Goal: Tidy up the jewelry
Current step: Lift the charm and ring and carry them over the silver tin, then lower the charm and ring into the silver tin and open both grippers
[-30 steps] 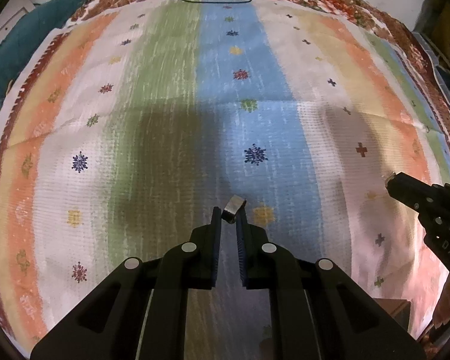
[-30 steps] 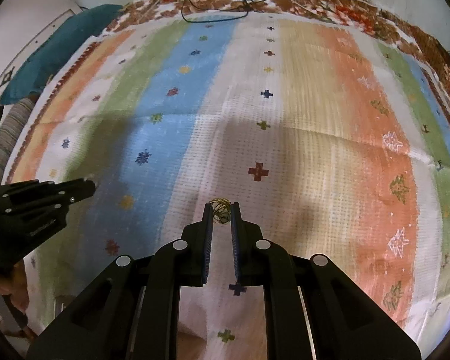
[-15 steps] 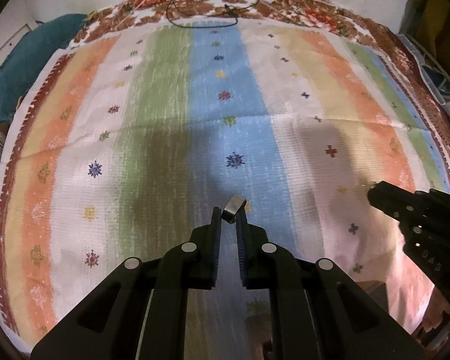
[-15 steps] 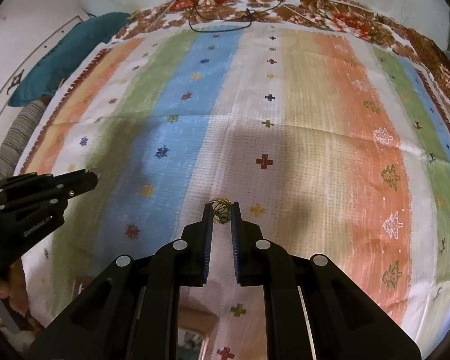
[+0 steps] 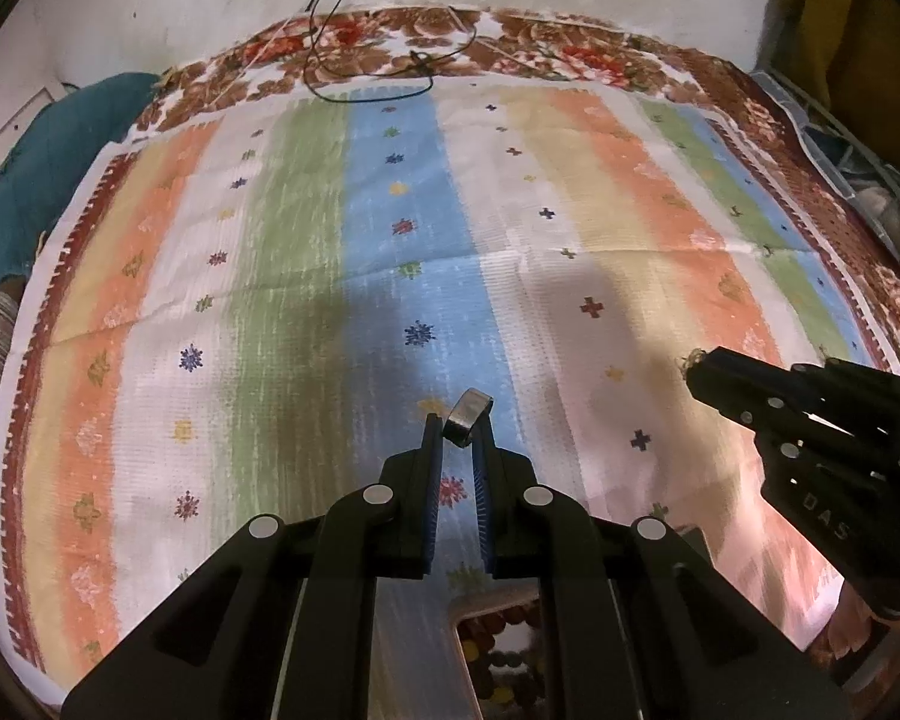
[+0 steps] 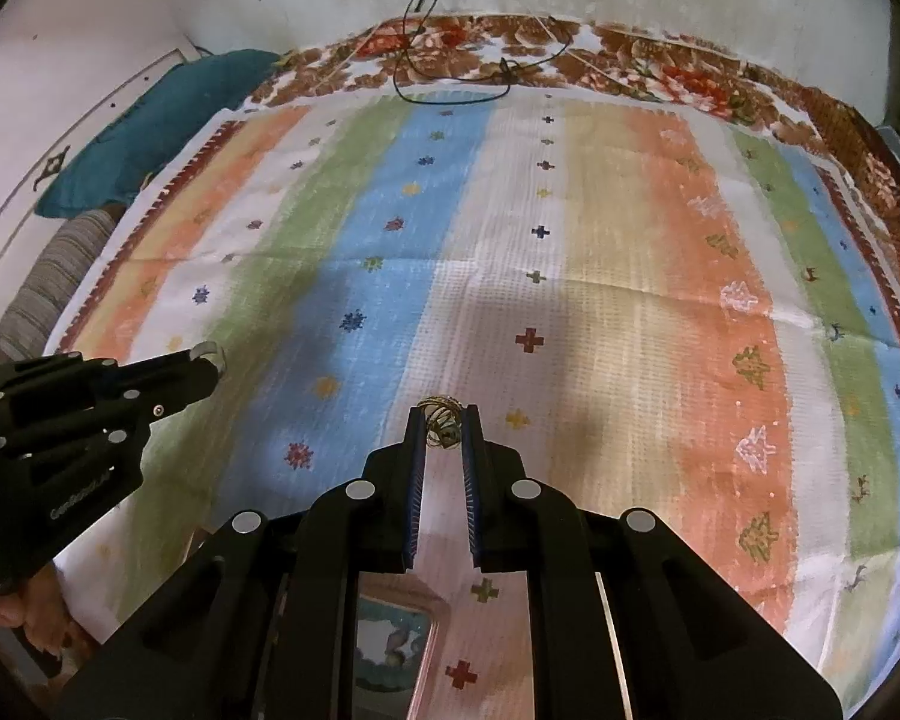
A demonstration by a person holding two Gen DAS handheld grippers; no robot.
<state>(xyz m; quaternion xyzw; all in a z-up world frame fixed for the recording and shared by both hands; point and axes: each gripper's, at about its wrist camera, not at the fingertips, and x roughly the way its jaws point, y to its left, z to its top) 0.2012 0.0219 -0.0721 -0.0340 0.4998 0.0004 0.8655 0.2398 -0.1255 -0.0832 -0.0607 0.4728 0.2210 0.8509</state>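
My left gripper (image 5: 457, 427) is shut on a silver band ring (image 5: 467, 410), held above the striped cloth (image 5: 306, 252). My right gripper (image 6: 442, 420) is shut on a gold wire ornament (image 6: 440, 416), also above the cloth. The left gripper shows at the left of the right wrist view (image 6: 207, 360), the ring at its tip. The right gripper shows at the right of the left wrist view (image 5: 699, 363). A wooden jewelry box (image 5: 498, 654) with beads lies below, between the left gripper's arms.
A black cable (image 5: 378, 84) lies on the floral bedcover at the far edge. A teal cushion (image 6: 150, 120) and a striped pillow (image 6: 48, 282) sit at the left. A framed box with a teal picture (image 6: 393, 642) shows under the right gripper.
Both grippers have pulled back and up from the cloth with their items held; more of the bed, the wall and the boxes below now show.
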